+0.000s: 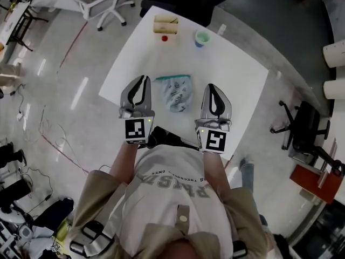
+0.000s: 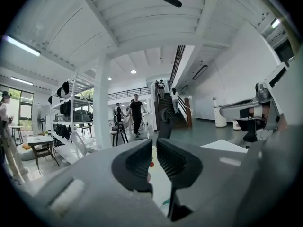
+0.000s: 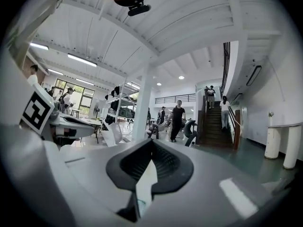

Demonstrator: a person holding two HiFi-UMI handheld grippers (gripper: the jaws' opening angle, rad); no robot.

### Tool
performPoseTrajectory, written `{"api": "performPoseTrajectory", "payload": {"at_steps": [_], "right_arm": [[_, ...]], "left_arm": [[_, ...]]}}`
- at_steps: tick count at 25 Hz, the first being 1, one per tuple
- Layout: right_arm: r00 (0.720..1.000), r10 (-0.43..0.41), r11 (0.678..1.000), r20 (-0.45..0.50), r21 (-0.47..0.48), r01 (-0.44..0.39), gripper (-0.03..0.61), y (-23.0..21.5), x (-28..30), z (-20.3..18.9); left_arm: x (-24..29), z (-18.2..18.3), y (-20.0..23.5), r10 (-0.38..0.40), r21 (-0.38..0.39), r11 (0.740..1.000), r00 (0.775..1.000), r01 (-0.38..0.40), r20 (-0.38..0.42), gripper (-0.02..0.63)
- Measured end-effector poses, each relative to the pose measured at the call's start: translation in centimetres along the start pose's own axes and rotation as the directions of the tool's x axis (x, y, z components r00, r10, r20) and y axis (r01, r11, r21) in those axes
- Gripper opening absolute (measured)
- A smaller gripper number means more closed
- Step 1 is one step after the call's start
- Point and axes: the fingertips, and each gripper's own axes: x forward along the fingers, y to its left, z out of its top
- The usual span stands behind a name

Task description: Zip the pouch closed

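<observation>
The clear pouch point(image 1: 176, 93) with printed figures and a teal zipper along its far edge lies flat on the white table point(image 1: 237, 74). Neither gripper touches it. My left gripper point(image 1: 143, 80) hovers just left of the pouch. It points level and its jaws are nearly together, with a thin gap and nothing between them point(image 2: 155, 148). My right gripper point(image 1: 212, 87) hovers just right of the pouch. Its jaws are shut, the tips meet and nothing is between them point(image 3: 150, 145). Both gripper views look out over the room, and the pouch is almost hidden below the jaws.
At the table's far end stand a wooden box point(image 1: 165, 24), a small red object point(image 1: 165, 38) and a cup with a green inside point(image 1: 202, 38). A white office chair point(image 1: 105, 7) stands beyond the table and a black one point(image 1: 304, 125) to the right. People walk in the hall point(image 2: 136, 115).
</observation>
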Motion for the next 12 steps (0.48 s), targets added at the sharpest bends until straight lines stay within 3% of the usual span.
{"api": "performPoseTrajectory", "payload": {"at_steps": [3,12], "right_arm": [[1.0,0.026,0.999,-0.002,-0.025,-0.026,0.002,0.5,0.0,-0.1],[0.996,0.09,0.996,-0.007,-0.025,-0.09,0.002,1.2,0.4,-0.5]], "left_arm": [[-0.3,0.2,0.2,0.017,-0.006,1.0,1.0,-0.017,0.009,0.016],[-0.8,0.1,1.5,0.086,-0.043,0.996,0.996,-0.084,0.028,0.014]]}}
